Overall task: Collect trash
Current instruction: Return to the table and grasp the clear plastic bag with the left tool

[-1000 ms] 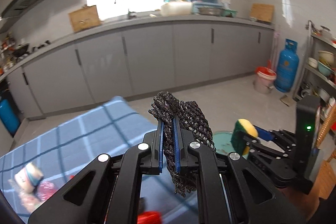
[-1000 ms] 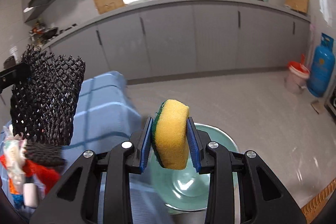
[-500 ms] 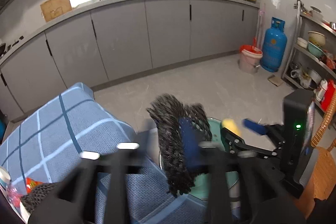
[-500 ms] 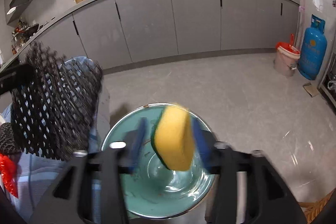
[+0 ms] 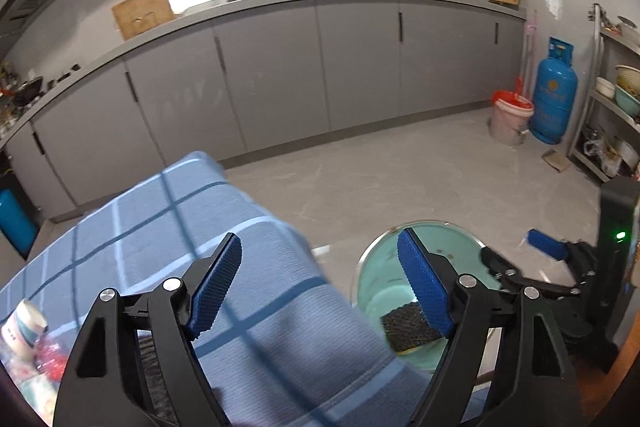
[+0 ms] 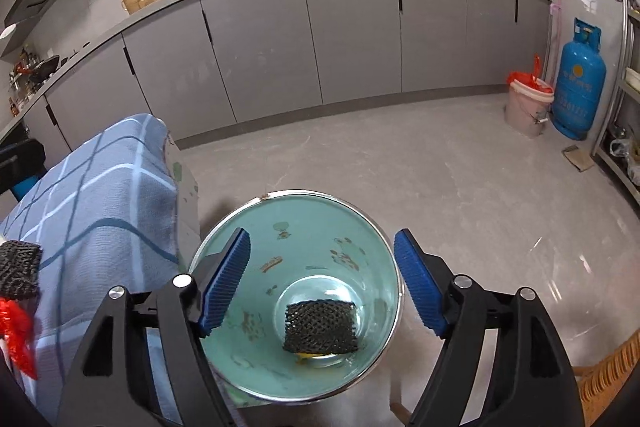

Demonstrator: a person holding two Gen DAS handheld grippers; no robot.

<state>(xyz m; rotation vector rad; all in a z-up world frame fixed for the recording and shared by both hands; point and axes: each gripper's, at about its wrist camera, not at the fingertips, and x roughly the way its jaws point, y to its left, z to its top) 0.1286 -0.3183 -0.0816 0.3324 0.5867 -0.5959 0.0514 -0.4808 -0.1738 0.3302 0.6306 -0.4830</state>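
With both grippers (image 5: 320, 283) (image 6: 322, 281) spread empty, the bin (image 6: 224, 247) could be knocked over if its rim is clipped.

left gripper (image 5: 320, 283) spread wide, right gripper (image 6: 322, 281) — likewise

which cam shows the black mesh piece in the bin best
The right wrist view: it looks straight down into the teal bin, so the whole black mesh piece shows lying at the bottom. In the left wrist view only a corner of it shows, partly hidden behind a blue finger pad.
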